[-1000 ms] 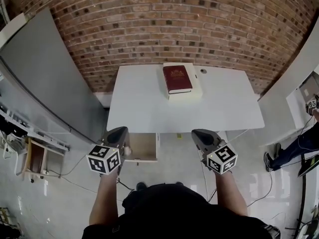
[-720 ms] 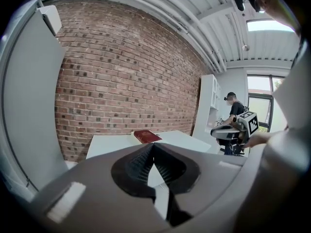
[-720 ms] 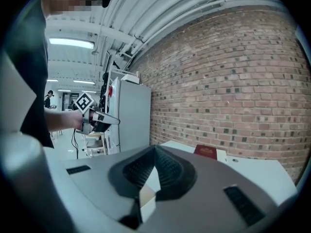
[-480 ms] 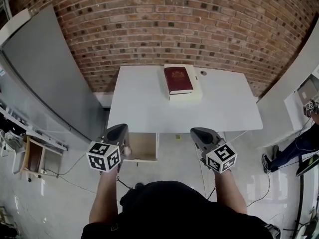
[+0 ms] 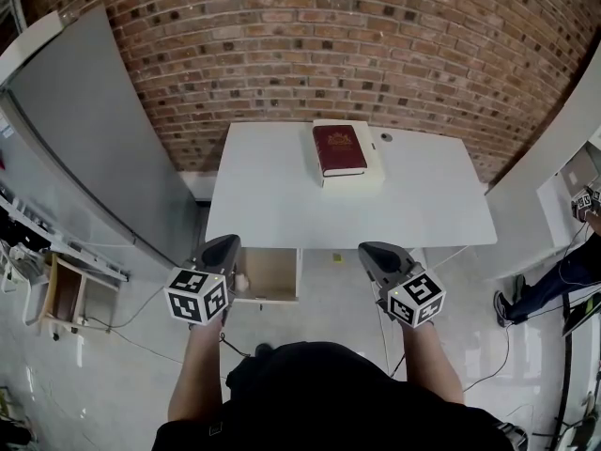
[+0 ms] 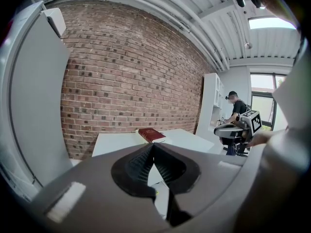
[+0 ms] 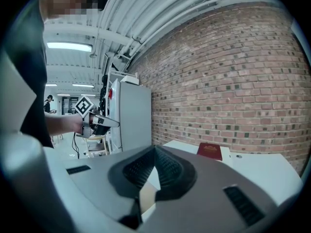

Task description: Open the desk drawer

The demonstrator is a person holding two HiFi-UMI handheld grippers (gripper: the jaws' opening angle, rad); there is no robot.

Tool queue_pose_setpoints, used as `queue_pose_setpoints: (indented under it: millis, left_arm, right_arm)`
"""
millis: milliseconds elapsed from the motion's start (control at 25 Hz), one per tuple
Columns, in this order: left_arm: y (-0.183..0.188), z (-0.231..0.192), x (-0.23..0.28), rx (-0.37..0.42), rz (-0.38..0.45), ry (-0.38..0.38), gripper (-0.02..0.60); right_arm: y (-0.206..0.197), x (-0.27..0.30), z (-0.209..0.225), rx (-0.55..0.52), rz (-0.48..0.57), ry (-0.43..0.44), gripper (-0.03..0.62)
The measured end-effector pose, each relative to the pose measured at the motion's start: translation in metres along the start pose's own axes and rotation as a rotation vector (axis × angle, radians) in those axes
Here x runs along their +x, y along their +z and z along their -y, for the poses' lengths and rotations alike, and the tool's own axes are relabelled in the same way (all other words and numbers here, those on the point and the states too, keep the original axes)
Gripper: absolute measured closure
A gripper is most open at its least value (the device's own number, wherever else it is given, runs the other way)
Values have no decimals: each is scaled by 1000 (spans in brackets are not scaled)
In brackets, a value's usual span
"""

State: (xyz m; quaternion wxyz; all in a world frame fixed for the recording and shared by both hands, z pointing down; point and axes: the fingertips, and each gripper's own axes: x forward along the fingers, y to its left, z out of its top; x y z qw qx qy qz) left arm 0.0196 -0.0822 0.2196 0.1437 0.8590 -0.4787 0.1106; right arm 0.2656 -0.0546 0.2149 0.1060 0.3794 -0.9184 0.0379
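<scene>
The white desk stands against the brick wall. Under its front edge at the left, a tan wooden drawer sticks out with its inside showing. My left gripper hangs just left of the drawer, in front of the desk, shut with nothing in it. In the left gripper view its jaws meet at the tips. My right gripper hovers in front of the desk's middle, also shut and empty, and its jaws are closed in the right gripper view. Neither gripper touches the drawer.
A dark red book lies on a white box at the desk's back, with a small round fitting beside it. A tall grey panel stands at the left and a wooden stool below it. A person and white cabinets are at the right.
The head view has shifted slightly. Both grippers stay in place and shut.
</scene>
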Motion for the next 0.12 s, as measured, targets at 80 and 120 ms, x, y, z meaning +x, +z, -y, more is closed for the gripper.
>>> queue_pose_setpoints:
  millis: [80, 120]
  left_arm:
    - [-2, 1, 0, 3, -4, -2, 571]
    - [-3, 1, 0, 5, -6, -3, 571]
  right_arm:
    - [-1, 1, -2, 2, 1, 3, 582]
    - [-1, 1, -3, 3, 2, 5, 582]
